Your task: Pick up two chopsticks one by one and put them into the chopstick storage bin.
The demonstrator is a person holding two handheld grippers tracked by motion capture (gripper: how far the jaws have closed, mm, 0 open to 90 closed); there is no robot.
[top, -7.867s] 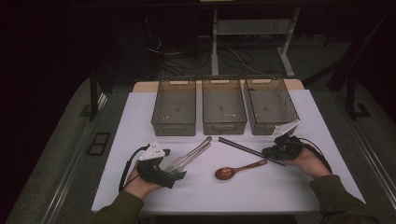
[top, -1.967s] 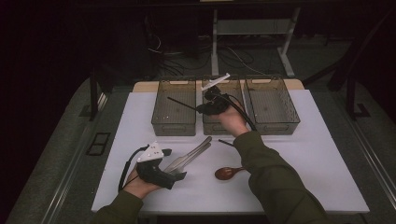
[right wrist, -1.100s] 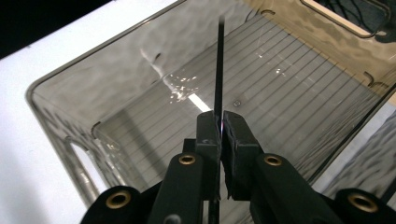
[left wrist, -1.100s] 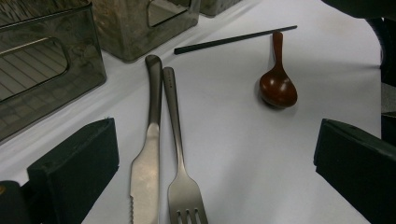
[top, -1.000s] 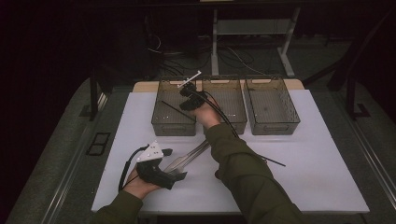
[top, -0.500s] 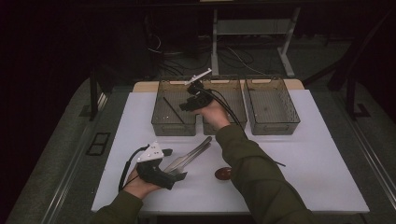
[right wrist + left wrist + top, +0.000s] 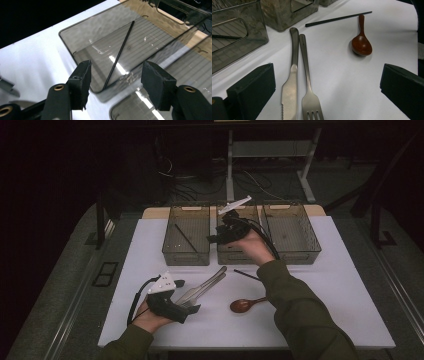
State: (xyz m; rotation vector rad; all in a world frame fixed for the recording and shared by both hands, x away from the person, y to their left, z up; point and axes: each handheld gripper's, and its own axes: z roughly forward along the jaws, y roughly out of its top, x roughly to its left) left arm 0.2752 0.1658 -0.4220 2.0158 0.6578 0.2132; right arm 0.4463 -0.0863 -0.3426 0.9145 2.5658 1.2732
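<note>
A black chopstick (image 7: 184, 237) (image 7: 120, 56) lies slanted in the left smoked-plastic bin (image 7: 171, 255) (image 7: 75, 53). My right gripper (image 7: 216, 238) (image 7: 117, 75) hovers over the middle bin (image 7: 230, 257). Its jaws have just been opening and stand open with nothing between them. A second black chopstick (image 7: 247, 274) (image 7: 338, 19) lies on the white table in front of the bins. My left gripper (image 7: 186, 296) (image 7: 327, 75) rests open at the front left, around the blade of a steel knife (image 7: 212, 277) (image 7: 290, 82) and the tines of a fork (image 7: 308, 92). A brown wooden spoon (image 7: 247, 305) (image 7: 361, 45) lies to their right.
A third bin (image 7: 292, 250) stands at the right of the row. The white table top (image 7: 345, 285) is bounded by dark floor on all sides. The person's right arm (image 7: 295, 310) reaches across the middle of the table.
The right gripper let the chopstick go into the left bin, opened, and moved right and slightly up to above the middle bin. The left gripper stayed put.
</note>
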